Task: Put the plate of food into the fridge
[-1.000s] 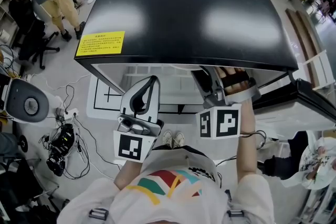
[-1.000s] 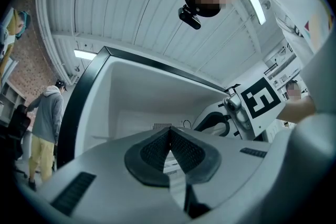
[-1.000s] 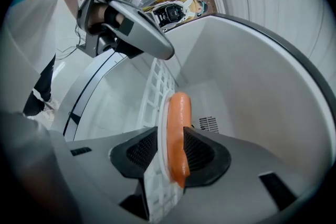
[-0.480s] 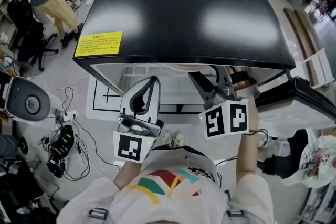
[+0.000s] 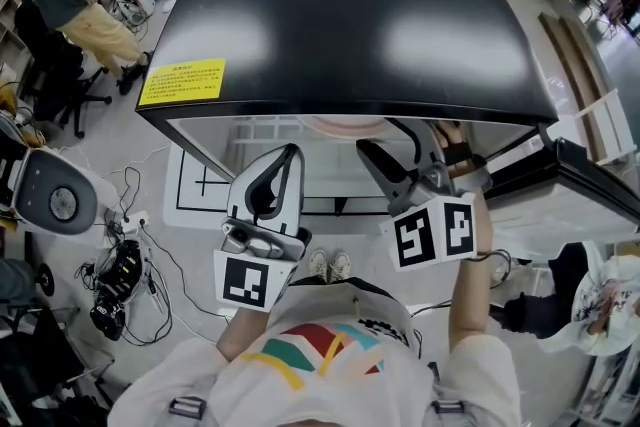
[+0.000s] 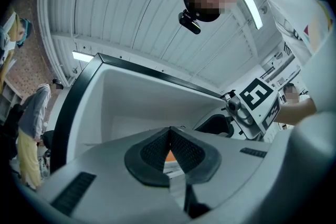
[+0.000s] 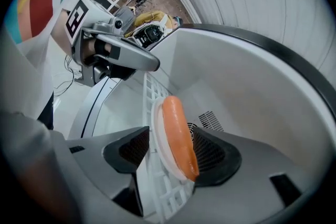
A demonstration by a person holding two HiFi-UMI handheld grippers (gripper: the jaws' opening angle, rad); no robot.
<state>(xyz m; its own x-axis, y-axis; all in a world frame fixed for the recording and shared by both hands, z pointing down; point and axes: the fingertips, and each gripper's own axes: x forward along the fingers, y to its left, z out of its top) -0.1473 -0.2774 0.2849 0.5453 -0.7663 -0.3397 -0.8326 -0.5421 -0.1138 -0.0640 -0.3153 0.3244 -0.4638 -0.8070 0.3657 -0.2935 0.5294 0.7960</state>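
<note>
Opening right gripper point(image 7: 170, 149) jaws | plate point(image 7: 155, 126) between (mostly hidden under fridge top point(image 5: 350, 15))

Left gripper point(image 5: 287, 158): jaws closed together, tilted upward, held near torso. Right gripper point(image 5: 396, 147): arm extended forward, jaws opening, plate point(image 7: 157, 128) between them.

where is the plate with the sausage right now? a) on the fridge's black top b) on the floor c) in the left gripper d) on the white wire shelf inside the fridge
D: the plate with its sausage lies on the wire shelf, between the right gripper's opening jaws.
</note>
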